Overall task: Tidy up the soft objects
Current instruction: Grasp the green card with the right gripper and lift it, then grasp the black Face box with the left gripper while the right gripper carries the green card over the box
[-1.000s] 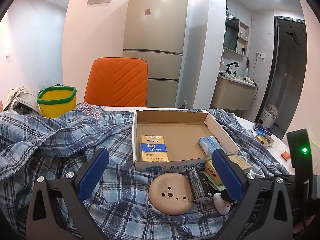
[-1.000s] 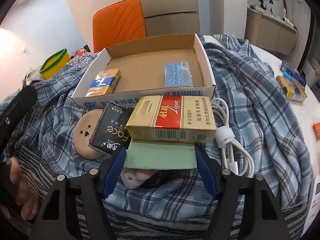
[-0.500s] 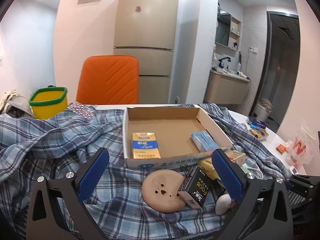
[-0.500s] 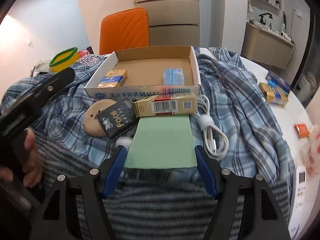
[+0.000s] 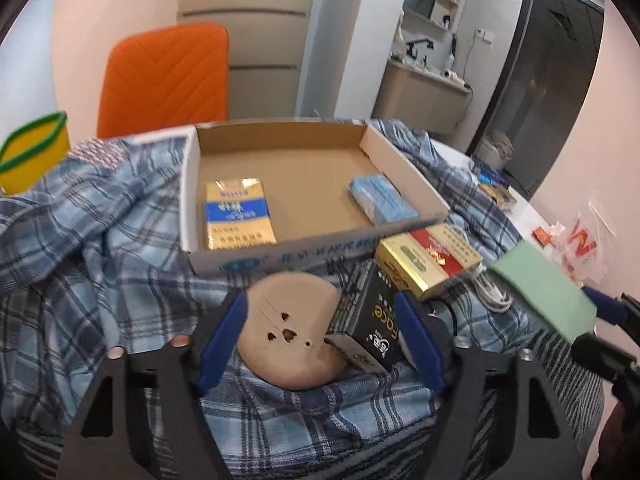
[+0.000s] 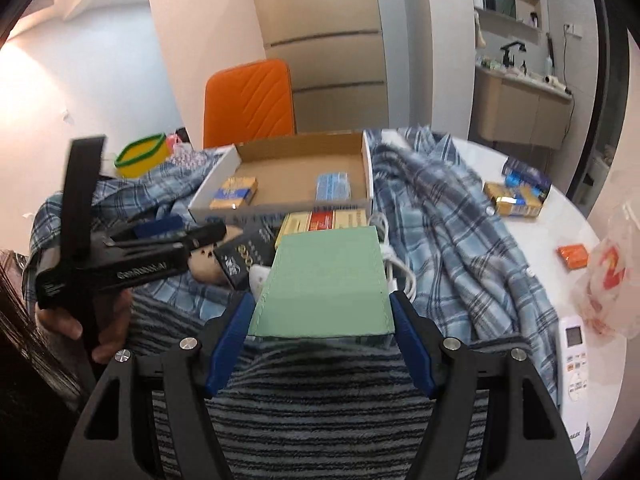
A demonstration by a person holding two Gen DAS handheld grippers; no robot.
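Right tongs [image 6: 320, 336] gripping green pad [image 6: 326, 280]

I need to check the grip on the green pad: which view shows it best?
The right wrist view: the green pad fills the centre, with the right gripper jaws pressing both its side edges. The left wrist view shows only a slanted part of the pad at the right edge, its grip mostly hidden.

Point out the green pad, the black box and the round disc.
green pad [image 6: 326, 280], right wrist view, top face.
black box [image 5: 376, 316], left wrist view, printed side.
round disc [image 5: 288, 328], left wrist view, centre.
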